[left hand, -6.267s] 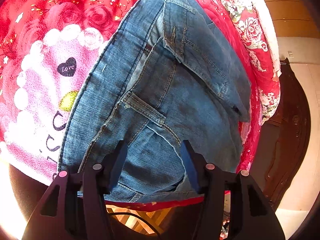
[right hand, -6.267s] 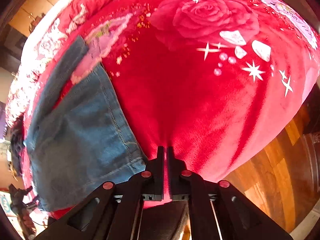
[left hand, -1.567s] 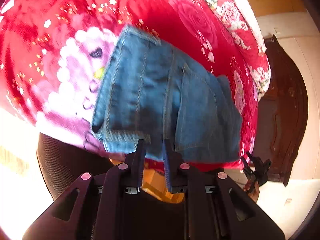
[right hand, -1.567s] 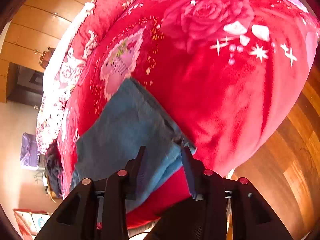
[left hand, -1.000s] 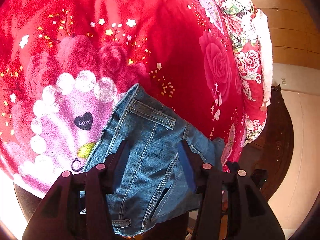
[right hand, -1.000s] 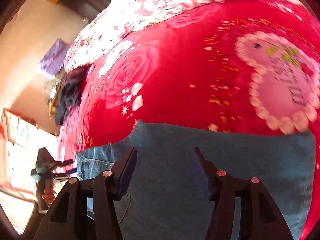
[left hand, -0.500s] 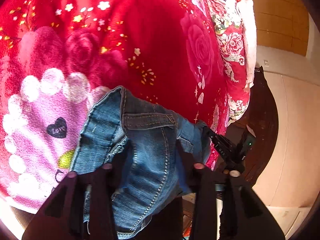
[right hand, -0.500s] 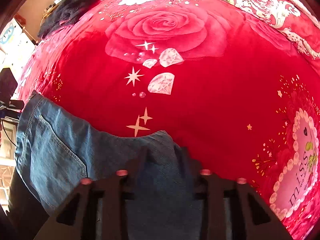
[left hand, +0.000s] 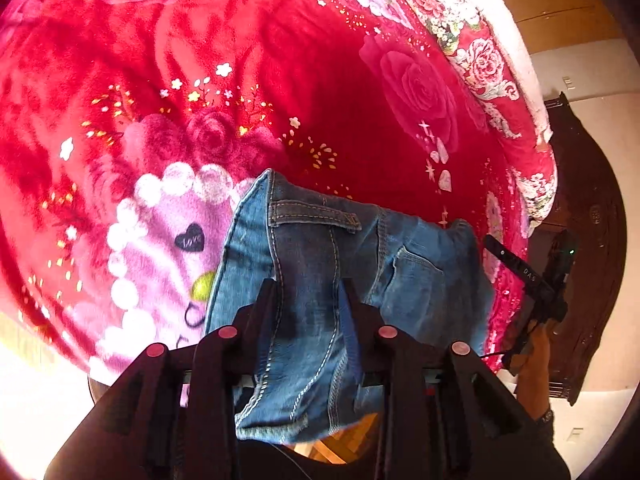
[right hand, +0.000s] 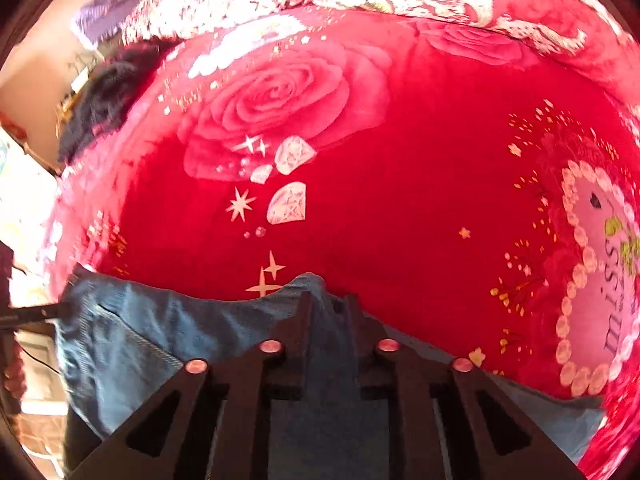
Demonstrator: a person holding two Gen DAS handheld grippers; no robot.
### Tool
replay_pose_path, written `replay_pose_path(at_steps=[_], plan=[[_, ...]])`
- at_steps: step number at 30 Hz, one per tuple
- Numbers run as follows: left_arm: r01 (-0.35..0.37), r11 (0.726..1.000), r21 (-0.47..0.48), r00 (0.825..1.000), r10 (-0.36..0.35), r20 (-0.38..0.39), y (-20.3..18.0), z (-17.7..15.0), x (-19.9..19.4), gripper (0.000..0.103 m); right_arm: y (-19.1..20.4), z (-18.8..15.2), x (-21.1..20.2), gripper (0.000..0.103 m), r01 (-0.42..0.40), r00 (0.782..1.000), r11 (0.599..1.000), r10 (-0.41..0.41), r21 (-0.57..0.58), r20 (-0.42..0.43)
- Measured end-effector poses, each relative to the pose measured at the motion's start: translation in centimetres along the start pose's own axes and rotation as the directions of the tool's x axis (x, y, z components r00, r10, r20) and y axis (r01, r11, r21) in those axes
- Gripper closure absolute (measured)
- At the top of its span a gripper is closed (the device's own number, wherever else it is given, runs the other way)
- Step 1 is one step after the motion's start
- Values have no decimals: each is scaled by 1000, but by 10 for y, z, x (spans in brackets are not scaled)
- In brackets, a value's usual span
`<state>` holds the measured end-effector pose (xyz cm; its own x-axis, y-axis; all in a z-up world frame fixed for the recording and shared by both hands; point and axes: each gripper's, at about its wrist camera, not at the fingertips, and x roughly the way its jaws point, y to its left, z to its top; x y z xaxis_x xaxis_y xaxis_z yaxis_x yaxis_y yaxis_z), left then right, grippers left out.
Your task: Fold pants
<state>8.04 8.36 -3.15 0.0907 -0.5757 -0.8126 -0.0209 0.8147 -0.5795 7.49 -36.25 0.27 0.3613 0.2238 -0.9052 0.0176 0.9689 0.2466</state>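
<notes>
The folded blue denim pants (left hand: 344, 248) are lifted at the near edge of a bed covered by a red rose blanket (left hand: 224, 60). My left gripper (left hand: 310, 290) is shut on a thick bunch of the denim, which hangs between and below its fingers. My right gripper (right hand: 326, 304) is shut on another part of the pants (right hand: 160, 332), with a peak of cloth rising between its fingers. The right gripper also shows in the left wrist view (left hand: 532, 280) at the far right end of the pants.
A pink heart print (left hand: 160, 236) lies on the blanket left of the pants. A floral quilt (left hand: 492, 64) runs along the far bed edge. Dark wooden furniture (left hand: 588, 216) stands at the right. A dark garment (right hand: 108, 96) lies at the far left bed corner.
Both grippers have closed on the folded pants and raised them off the blanket. The denim now bunches up between the fingers of each one.
</notes>
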Motion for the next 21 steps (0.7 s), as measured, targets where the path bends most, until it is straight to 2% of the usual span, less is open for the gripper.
replay_pose_path(at_steps=[1, 2, 4, 6, 8, 10, 12, 14, 16, 18, 19, 20, 21], plan=[[25, 1000, -11, 1000, -25, -2, 3, -10, -9, 68, -11, -7, -14, 55, -25, 999, 999, 23, 44, 30], [57, 998, -25, 998, -57, -9, 5, -21, -16, 58, -24, -16, -28, 49, -35, 998, 996, 30, 86, 59], [126, 990, -69, 992, -127, -17, 10, -45, -23, 43, -52, -39, -52, 49, -41, 995, 985, 26, 165, 93], [194, 974, -116, 979, -200, -43, 14, -67, -19, 41, -89, -65, -71, 49, -16, 995, 964, -12, 265, 104], [258, 948, -187, 957, -277, -81, 19, -84, -5, 41, -126, -89, -86, 49, 19, 992, 930, -64, 367, 110], [281, 929, -239, 941, -316, -123, 21, -97, 11, 41, -173, -118, -101, 49, 48, 986, 858, -124, 511, 115], [252, 935, -252, 944, -294, -150, 18, -104, 22, 41, -208, -140, -113, 47, 39, 978, 781, -158, 623, 138], [227, 946, -233, 949, -269, -167, 8, -108, 30, 41, -230, -146, -118, 47, 27, 974, 754, -168, 656, 152], [158, 972, -172, 973, -182, -139, -3, -106, 30, 42, -240, -145, -112, 47, 15, 976, 747, -154, 664, 152], [77, 989, -126, 992, -89, -94, -10, -98, 28, 51, -243, -142, -100, 47, -4, 979, 752, -132, 659, 157], [46, 992, -119, 995, -57, -87, -11, -95, 27, 68, -239, -138, -88, 49, -1, 981, 766, -124, 643, 149], [24, 993, -115, 995, -34, -89, -12, -94, 26, 80, -234, -134, -79, 68, 13, 983, 782, -124, 623, 135], [-2, 995, -104, 996, -7, -90, -13, -93, 25, 81, -227, -128, -70, 88, 39, 987, 816, -121, 577, 105]])
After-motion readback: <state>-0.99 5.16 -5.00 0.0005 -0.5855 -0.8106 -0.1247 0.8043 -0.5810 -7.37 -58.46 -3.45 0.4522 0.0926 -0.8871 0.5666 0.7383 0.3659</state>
